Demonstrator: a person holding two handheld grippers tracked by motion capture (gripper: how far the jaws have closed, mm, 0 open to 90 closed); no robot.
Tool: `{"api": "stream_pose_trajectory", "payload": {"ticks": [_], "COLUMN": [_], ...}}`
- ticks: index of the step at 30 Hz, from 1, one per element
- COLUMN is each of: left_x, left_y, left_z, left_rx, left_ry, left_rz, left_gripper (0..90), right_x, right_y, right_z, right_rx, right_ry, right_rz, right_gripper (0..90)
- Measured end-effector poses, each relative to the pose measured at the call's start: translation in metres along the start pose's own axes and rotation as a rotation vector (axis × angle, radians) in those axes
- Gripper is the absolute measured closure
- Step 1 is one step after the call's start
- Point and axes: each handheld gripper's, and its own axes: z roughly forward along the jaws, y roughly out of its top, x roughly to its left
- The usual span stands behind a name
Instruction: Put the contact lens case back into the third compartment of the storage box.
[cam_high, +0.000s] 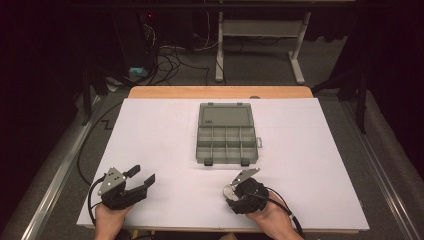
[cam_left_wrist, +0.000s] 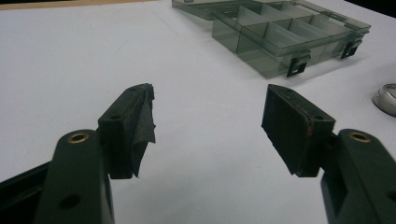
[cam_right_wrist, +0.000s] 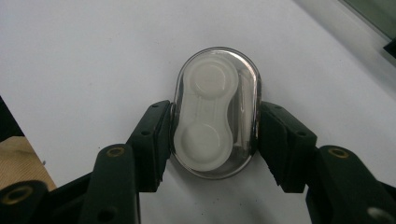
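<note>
White sheeting covers the worktop (cam_high: 165, 130). On it near the front edge lies an oval case (cam_right_wrist: 215, 112) with a white insert, set between the right gripper (cam_right_wrist: 214, 140) fingers (cam_right_wrist: 152, 140), which touch its two long sides and clamp it. Beyond it sits an open grey organizer (cam_high: 226, 134), its compartments apparently bare. Well to the left, the left gripper (cam_left_wrist: 208, 126) rests with fingers apart, holding nothing.

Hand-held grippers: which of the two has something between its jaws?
The right hand-held gripper: its jaws flank a clear oval case. The left hand-held gripper has bare table between its jaws.
</note>
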Motion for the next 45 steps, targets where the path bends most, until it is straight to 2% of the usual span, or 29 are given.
{"api": "stream_pose_trajectory", "payload": {"ticks": [16,23,31,45], "left_x": [0.0,0.0,0.0,0.0], "left_y": [0.0,0.0,0.0,0.0], "left_z": [0.0,0.0,0.0,0.0], "left_rx": [-0.001,-0.003,-0.003,0.0], "left_ry": [-0.001,-0.001,0.0,0.0], "left_rz": [0.0,0.0,0.001,0.005], "left_gripper": [34.3,34.3,34.3,34.3], "right_x": [0.003,0.002,-0.006,-0.02], "right_y": [0.0,-0.001,-0.001,0.006], "right_z": [0.0,-0.001,-0.013,-0.036], "right_rx": [-0.006,-0.024,-0.065,-0.131], "right_ry": [-0.026,-0.013,-0.002,-0.018], "right_rz": [-0.032,-0.045,-0.023,-0.001], "right_gripper": [49.4,49.5,49.5,49.5]}}
